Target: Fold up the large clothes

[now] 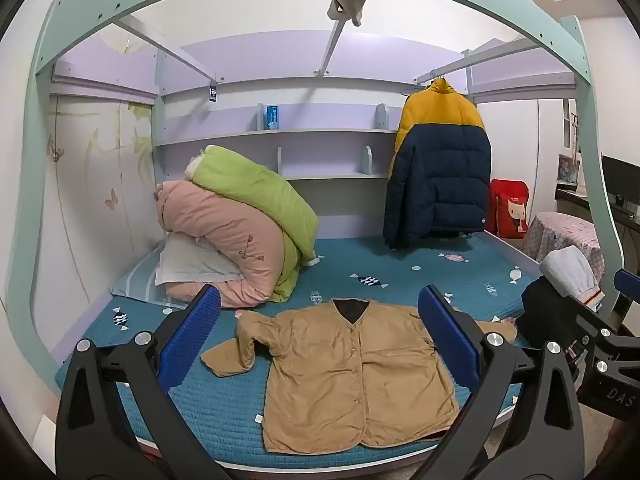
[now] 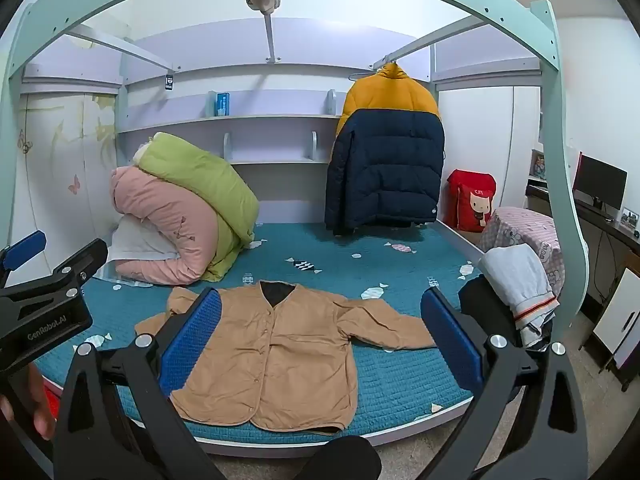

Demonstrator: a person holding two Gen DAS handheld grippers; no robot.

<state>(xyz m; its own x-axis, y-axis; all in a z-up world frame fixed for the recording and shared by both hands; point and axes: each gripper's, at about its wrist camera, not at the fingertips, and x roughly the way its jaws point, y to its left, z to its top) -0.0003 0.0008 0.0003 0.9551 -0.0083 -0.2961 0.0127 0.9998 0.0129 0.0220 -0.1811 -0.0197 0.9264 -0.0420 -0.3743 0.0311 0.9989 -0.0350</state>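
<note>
Jacket [image 1: 352, 368]: tan, buttoned, flat on the bed [image 1: 224, 400] near its front edge, one sleeve bent.
Left gripper [image 1: 320, 344]: wide, empty, above the jacket.
Right gripper [image 2: 320, 344]: wide, empty, above the jacket.
Quilts [image 1: 240, 232]: piled far left.

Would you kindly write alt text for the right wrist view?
A tan jacket lies spread flat, front up, on a teal bed, framed by the right gripper's open blue fingers. Rolled quilts sit behind it, and a yellow-and-navy puffer coat hangs beyond.
</note>
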